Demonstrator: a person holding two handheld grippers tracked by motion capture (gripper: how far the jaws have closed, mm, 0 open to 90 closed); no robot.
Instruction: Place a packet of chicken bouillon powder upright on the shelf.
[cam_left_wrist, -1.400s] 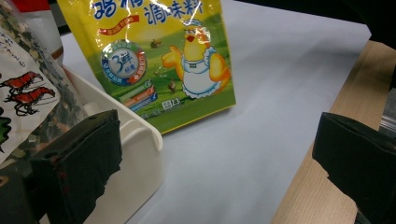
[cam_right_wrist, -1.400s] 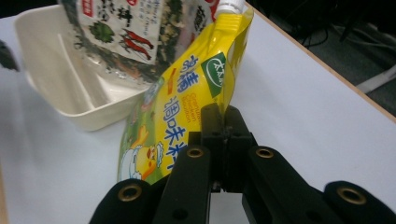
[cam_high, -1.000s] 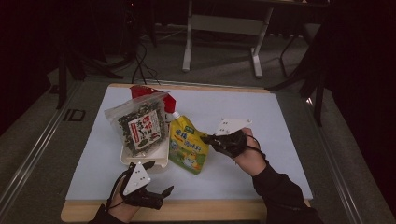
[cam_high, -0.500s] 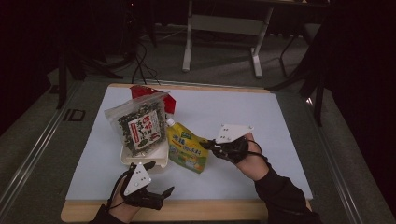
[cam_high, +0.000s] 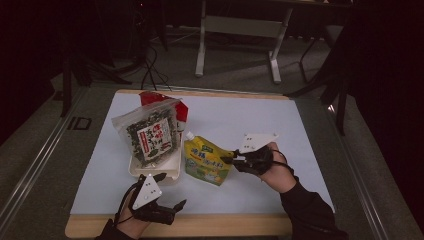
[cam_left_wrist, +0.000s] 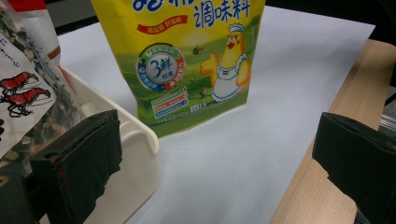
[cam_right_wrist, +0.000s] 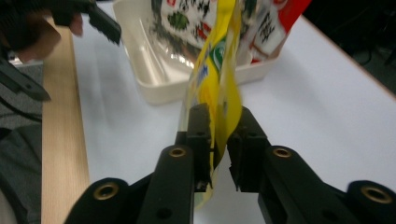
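A yellow seasoning pouch (cam_high: 205, 162) with a cartoon chicken stands on the white sheet, just right of a white tray (cam_high: 150, 174). My right gripper (cam_high: 230, 159) reaches to the pouch's right edge. In the right gripper view that edge (cam_right_wrist: 215, 74) runs between the jaws (cam_right_wrist: 219, 114), which have just been opening; a narrow gap shows beside it. My left gripper (cam_high: 171, 190) rests at the near table edge with its jaws wide open and nothing between them. In the left gripper view, the pouch (cam_left_wrist: 187, 60) faces me beyond the tray's corner (cam_left_wrist: 140, 140).
A clear bag of dried seaweed with shrimp pictures (cam_high: 150, 135) leans in the tray, a red packet (cam_high: 150, 97) behind it. The wooden table edge (cam_left_wrist: 327, 140) runs along the near side. Chair and desk legs stand on the floor beyond the table.
The right hand has drawn slightly toward the near side and the pouch has come with it, now standing straighter. The left hand has stayed put.
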